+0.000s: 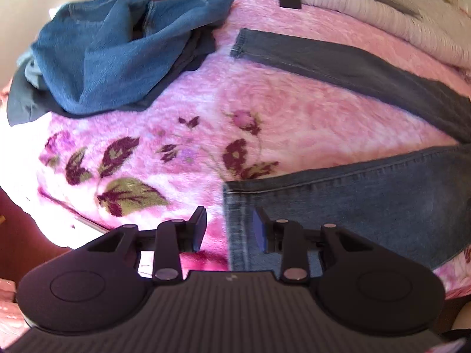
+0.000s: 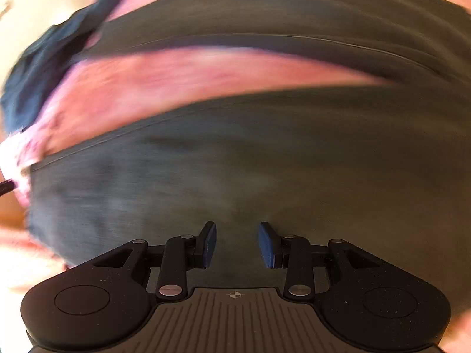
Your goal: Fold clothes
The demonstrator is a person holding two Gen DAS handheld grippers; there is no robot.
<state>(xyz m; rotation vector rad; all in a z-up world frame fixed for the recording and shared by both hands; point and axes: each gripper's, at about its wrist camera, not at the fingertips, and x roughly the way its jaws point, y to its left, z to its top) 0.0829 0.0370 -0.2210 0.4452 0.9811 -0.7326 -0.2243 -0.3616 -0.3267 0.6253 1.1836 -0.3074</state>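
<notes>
My bed carries everything here, under a pink floral blanket. The jeans lie spread flat on the blanket, legs apart in a V: the far leg runs from its hem at upper centre down to the right, and the near leg runs from the right edge toward my left tongs, ending in a hem. A heap of blue clothes sits well apart at the upper left, and folded pale bedding lines the far edge. My left tongs are open and hold nothing; the near hem's corner lies directly between and just ahead of the fingers, so this hand is the nearer one for that hem. The leg's long axis runs to the right from there, so I judge the next move is to close on the hem and carry it along that axis. My right tongs are likewise open and empty, hovering over the denim further up the jeans. The left view alone shows both hems and the clothes heap; the right view is motion-blurred, and shows only the two legs with a strip of blanket between them.
</notes>
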